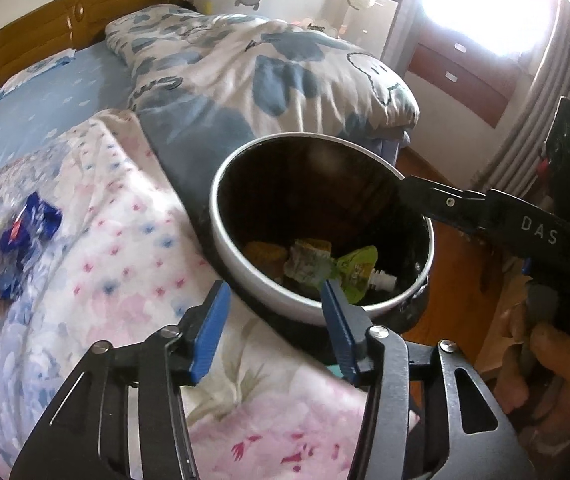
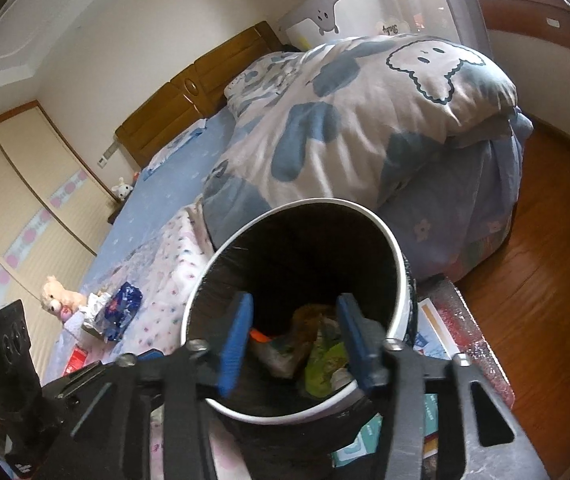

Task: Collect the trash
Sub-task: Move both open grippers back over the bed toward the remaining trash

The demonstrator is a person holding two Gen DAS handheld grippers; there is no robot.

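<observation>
Left wrist view looks down from close above the bed's (image 1: 97, 208) edge into the trash bin (image 1: 245, 280). Right wrist view looks from closer, over the bin's (image 2: 395, 280) near rim, toward the headboard (image 2: 173, 120). Both share bin and bed.

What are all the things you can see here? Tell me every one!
trash bin: one, white rim, black inside, beside the bed's edge
wrappers in the bin: several, green, orange and pale, at the bottom
blue wrapper: one, shiny dark blue, on the flowery blanket with other litter
flowery blanket: one, pink and white, on the bed's near part
folded duvet: one, white with blue patches, behind the bin
headboard: one, brown wood, far end of the bed
plush toy: one, cream, near the litter
left gripper: one, black with blue pads, open, empty, at the bin's rim
right gripper: one, black with blue pads, open, empty, above the bin's mouth
</observation>
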